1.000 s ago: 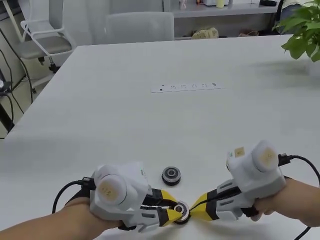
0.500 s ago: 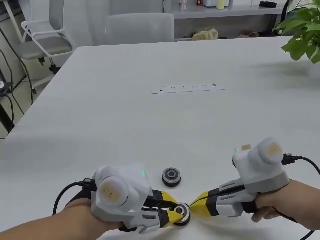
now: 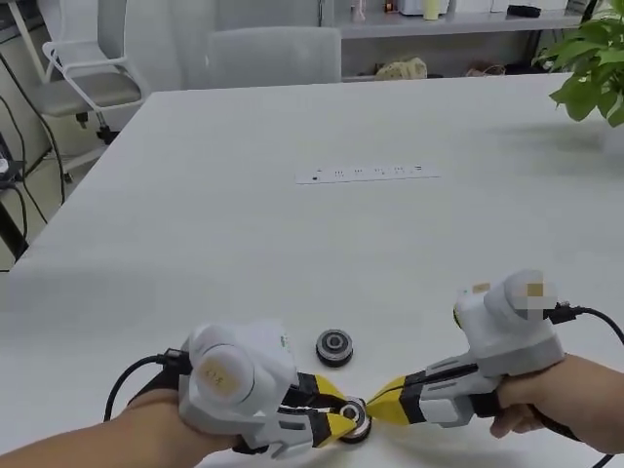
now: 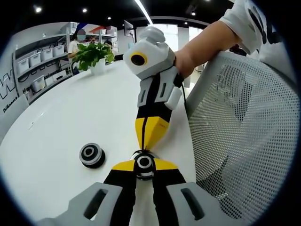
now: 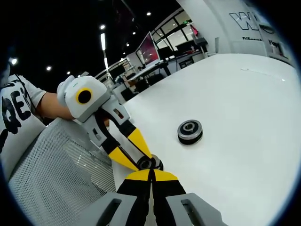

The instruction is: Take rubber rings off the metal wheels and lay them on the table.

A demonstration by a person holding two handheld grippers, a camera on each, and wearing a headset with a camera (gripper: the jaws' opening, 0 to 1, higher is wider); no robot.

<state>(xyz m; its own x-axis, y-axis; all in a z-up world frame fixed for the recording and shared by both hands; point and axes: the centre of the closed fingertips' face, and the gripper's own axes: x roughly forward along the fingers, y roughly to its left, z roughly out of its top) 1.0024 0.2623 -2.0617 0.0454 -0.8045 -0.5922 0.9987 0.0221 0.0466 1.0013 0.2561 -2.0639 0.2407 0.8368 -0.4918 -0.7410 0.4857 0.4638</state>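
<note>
Where the yellow fingers of the left gripper come in from either side, we find them clamped on the held wheel, one pad against each flank, low at the table (resting on it or just clear, we cannot tell). We count two grippers and two metal wheels. The right gripper has its fingers pressed flat together, with no gap that we can see. Their shared tip touches the rim of the held wheel from the opposite side, though we cannot tell whether any rubber is nipped between them. In the head view the two yellow noses meet at that wheel, near the table's close edge. The second wheel lies flat on the table just beyond the grippers, apart from both, its dark rubber ring seated around it. Farther out we see one row of sockets set in the tabletop, one leafy plant at the far right, and two chairs past the far edge.
</note>
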